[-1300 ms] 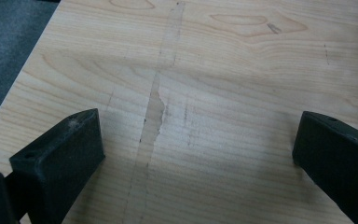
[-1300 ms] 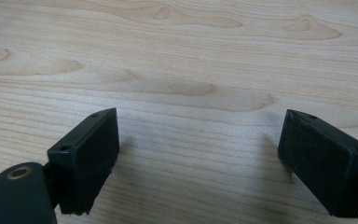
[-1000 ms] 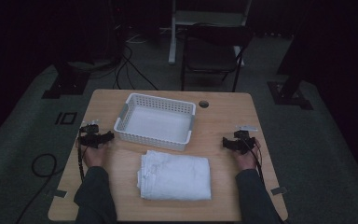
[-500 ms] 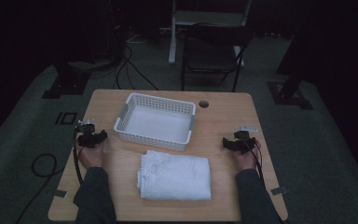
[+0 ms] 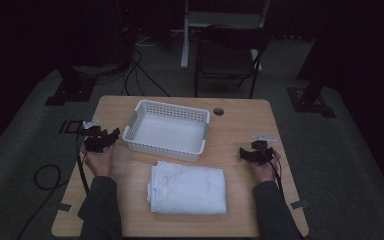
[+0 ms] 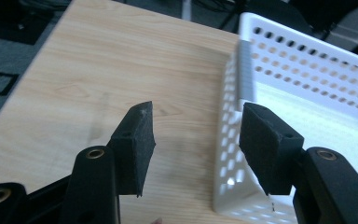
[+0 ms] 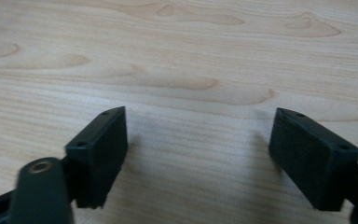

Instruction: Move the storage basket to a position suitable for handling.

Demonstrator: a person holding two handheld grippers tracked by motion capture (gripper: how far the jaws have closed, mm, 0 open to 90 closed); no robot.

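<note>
The left gripper (image 5: 111, 137) is held with jaws apart and empty, just beside the white perforated basket (image 5: 167, 131), seemingly to steady it; the right gripper (image 5: 243, 153), jaws having just narrowed yet apart and empty, is rested on the table (image 5: 240, 125), with the folded white towel (image 5: 187, 189) lying between both.

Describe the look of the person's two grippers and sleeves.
Both the left gripper and right gripper are black, with flat foam-like fingers and brass-coloured pivot eyelets. Each carries a pale grey plate and trails a dark cable. The sleeves are dark grey.
</note>
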